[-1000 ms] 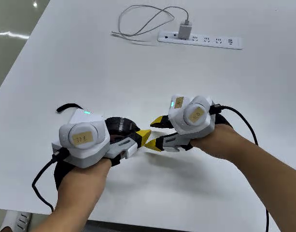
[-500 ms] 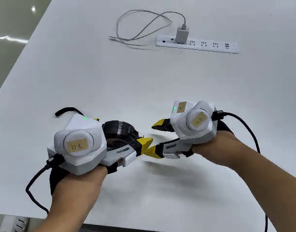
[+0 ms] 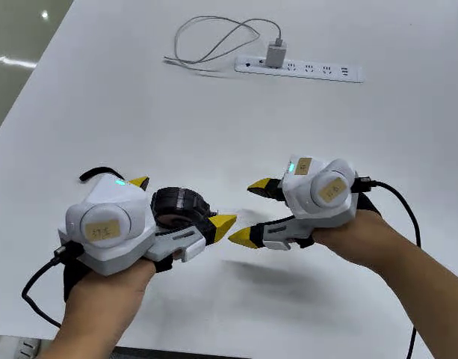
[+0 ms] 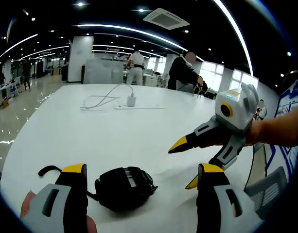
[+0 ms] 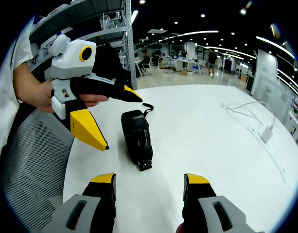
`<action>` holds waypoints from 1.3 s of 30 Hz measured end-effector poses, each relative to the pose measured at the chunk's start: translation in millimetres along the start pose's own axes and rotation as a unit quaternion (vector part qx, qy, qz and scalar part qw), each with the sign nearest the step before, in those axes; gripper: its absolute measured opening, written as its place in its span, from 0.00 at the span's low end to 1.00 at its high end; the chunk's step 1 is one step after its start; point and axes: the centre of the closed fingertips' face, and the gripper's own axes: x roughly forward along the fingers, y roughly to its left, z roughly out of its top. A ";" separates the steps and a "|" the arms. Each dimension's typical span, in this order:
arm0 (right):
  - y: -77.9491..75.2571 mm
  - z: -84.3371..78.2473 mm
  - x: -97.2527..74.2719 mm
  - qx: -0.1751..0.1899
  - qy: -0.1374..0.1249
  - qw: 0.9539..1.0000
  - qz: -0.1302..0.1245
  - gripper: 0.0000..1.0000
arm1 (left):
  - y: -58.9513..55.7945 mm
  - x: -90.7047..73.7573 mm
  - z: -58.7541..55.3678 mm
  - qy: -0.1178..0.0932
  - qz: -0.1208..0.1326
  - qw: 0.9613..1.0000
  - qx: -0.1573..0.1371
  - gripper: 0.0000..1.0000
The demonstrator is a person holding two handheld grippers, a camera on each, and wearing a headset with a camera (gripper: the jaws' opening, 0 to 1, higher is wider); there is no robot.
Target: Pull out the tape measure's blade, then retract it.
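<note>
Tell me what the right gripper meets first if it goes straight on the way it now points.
Most likely the tape measure. In the right gripper view it lies on the table just ahead, between the right gripper's open tongs, with its near end toward them. Depth is hard to judge.

The worktop (image 3: pixel 214 127) is a broad, plain white slab with a smooth matt surface; its left edge runs diagonally in the head view, and glossy floor lies beyond it. Near the front edge lies a black tape measure (image 3: pixel 180 203), resting flat on the surface, with a thin black strap (image 3: pixel 98 173) curling away from it onto the white (a small loop). Well apart from it, toward the far side, a long white power strip (image 3: pixel 299 69) lies flat. A white charger (image 3: pixel 275 54) is plugged into its left end, and a pale cable (image 3: pixel 206 41) runs from it in loose loops across the worktop.
</note>
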 end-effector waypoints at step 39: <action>7.2 -38.6 -116.0 0.063 -0.033 0.992 -0.101 0.90 | 13.9 -70.6 -15.1 0.035 -0.088 0.994 0.053 0.99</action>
